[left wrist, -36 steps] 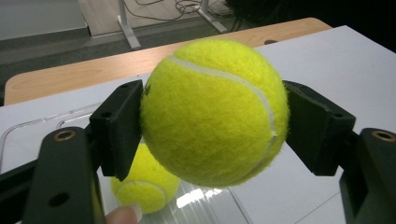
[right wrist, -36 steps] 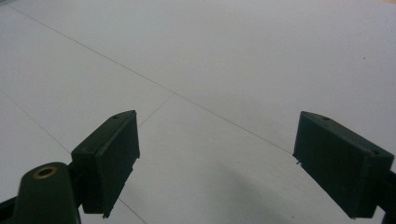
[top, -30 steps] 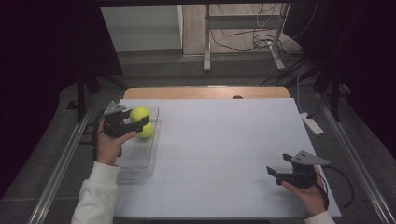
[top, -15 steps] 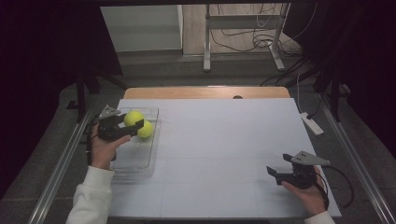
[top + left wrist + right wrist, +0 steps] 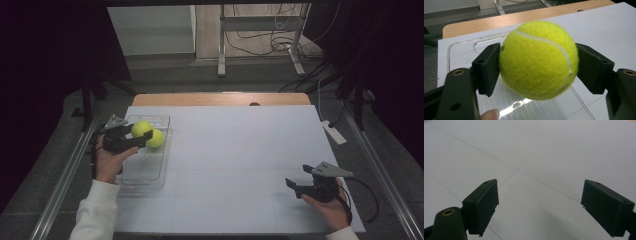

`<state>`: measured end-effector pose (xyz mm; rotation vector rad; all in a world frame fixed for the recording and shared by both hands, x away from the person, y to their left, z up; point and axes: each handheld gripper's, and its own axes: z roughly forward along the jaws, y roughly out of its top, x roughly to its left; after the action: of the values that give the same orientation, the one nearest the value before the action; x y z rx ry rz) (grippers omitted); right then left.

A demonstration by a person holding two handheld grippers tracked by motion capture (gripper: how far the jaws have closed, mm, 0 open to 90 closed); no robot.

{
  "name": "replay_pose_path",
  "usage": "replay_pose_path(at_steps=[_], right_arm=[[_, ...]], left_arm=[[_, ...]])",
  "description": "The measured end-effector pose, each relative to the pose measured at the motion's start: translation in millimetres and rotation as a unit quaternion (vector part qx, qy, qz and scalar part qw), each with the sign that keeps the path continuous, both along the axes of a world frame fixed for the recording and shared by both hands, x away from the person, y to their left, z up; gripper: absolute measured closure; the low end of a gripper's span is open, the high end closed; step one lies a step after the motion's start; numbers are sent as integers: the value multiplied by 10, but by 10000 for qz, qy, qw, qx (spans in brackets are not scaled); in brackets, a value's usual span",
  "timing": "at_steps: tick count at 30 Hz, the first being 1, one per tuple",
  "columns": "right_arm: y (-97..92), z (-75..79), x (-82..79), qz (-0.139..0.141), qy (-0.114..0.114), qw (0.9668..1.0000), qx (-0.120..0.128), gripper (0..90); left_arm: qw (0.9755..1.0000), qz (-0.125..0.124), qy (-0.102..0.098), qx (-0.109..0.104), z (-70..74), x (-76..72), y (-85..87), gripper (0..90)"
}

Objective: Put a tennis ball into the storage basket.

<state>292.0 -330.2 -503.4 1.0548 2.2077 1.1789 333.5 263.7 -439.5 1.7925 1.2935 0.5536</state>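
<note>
My left gripper [image 5: 141, 133] is shut on a yellow-green tennis ball [image 5: 140, 127], held over the far end of a clear plastic tray [image 5: 145, 170] at the table's left side. In the left gripper view the ball [image 5: 537, 60] is pressed between both black pads [image 5: 487, 67], with the tray's rim [image 5: 461, 45] below it. A second tennis ball [image 5: 157, 139] lies in the tray just right of the held one. My right gripper [image 5: 296, 176] rests low at the near right of the table. Its jaws [image 5: 539, 205] stand wide open over bare white tabletop.
The white table top [image 5: 235, 150] has a wooden strip [image 5: 220, 99] along its far edge. A white power strip [image 5: 334, 132] lies off the right edge. Metal rails run along both sides, and a metal stand with cables stands beyond the table.
The left hand has carried the held ball a little to the left and nearer, away from the ball lying in the tray. The right gripper has stayed where it was.
</note>
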Motion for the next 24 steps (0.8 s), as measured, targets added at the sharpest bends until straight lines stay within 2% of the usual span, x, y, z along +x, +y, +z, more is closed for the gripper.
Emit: replay_pose_path(at_steps=[5, 16, 24], right_arm=[[3, -1, 1, -6, 7, 10000, -16, 149], [3, -2, 1, -3, 8, 10000, -16, 149], [8, -4, 2, 14, 15, 10000, -8, 149]], left_arm=[[10000, 2, 70, 15, -27, 2, 11, 265], [9993, 63, 359, 90, -131, 28, 62, 265], [9980, 61, 573, 240, -193, 50, 65, 265]])
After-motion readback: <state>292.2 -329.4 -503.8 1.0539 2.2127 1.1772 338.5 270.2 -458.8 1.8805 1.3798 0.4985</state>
